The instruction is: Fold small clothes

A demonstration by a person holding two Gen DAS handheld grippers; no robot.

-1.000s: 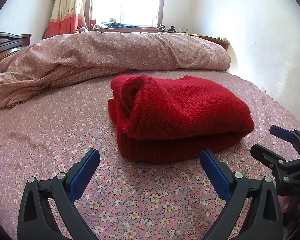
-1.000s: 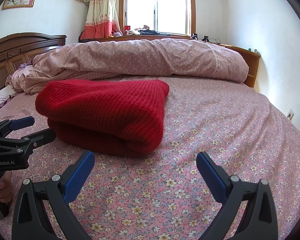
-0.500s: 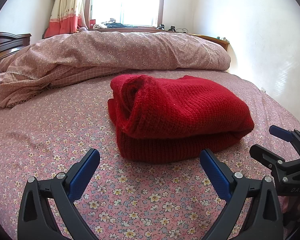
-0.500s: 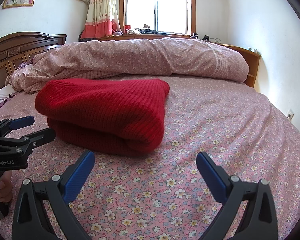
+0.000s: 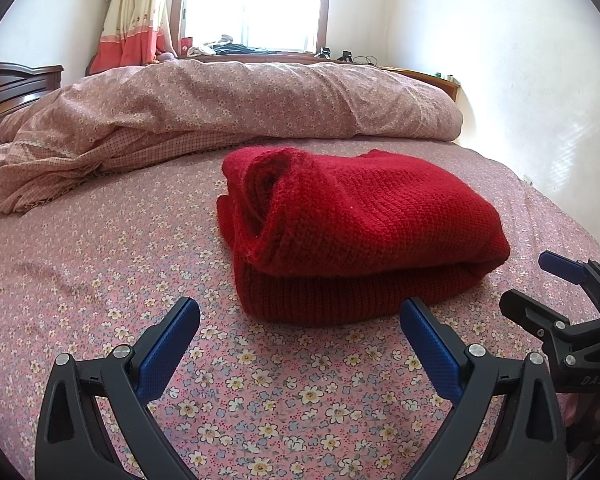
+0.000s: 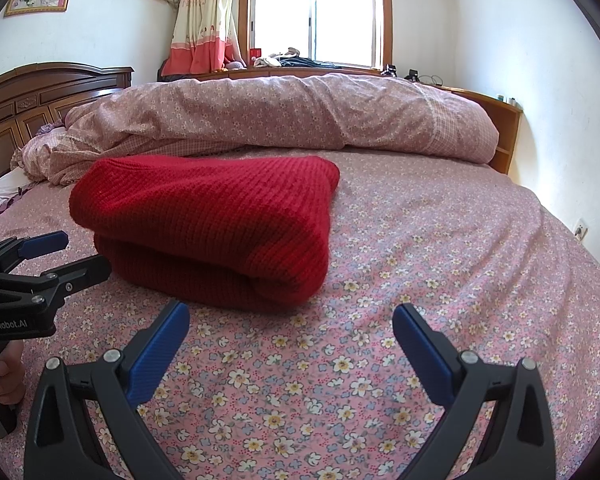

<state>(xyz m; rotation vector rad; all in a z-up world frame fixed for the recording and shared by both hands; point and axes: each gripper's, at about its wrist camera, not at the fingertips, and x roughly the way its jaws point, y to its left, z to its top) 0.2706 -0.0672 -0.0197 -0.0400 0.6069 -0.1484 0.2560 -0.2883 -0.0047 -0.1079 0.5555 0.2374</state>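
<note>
A red knitted sweater (image 5: 360,232) lies folded into a thick bundle on the pink floral bed sheet (image 5: 100,240); it also shows in the right wrist view (image 6: 212,228). My left gripper (image 5: 300,320) is open and empty, just in front of the bundle's near edge. My right gripper (image 6: 290,322) is open and empty, in front of the bundle's right corner. Each gripper shows in the other's view, the right one (image 5: 540,284) at the right edge, the left one (image 6: 64,252) at the left edge, both open.
A rolled pink floral duvet (image 6: 284,116) lies across the bed behind the sweater. A dark wooden headboard (image 6: 40,96) stands at the left, a wooden ledge (image 6: 500,128) at the right. White walls and a window (image 6: 314,12) are beyond.
</note>
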